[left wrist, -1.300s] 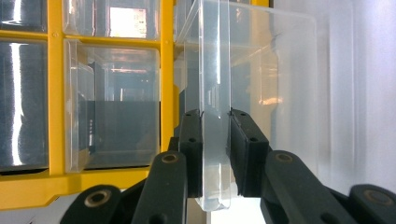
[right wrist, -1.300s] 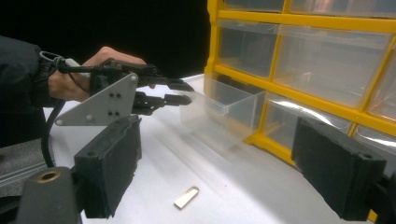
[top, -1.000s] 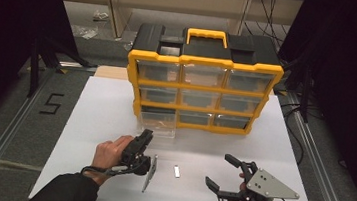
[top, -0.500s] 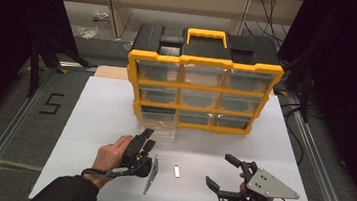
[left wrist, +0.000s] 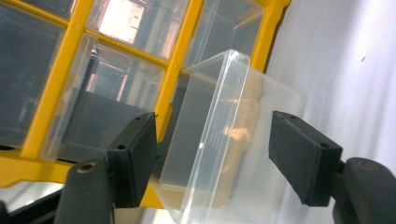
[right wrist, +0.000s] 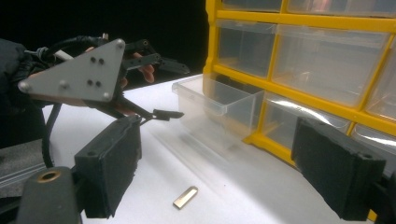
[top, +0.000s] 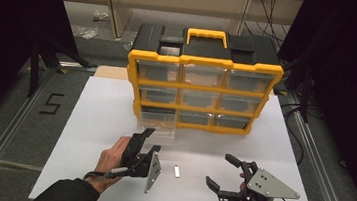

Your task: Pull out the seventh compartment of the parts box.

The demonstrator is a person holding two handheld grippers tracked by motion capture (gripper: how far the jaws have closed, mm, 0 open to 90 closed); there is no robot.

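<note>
You have a white bench [top: 94, 122], a floor mark "5" [top: 51, 103] left of it, and shelving [top: 175, 14] behind

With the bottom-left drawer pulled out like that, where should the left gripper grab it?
Likely the clear drawer's front wall, from the table side: it juts out of the yellow organizer, and the open left gripper already faces its front edge, jaws either side.
</note>
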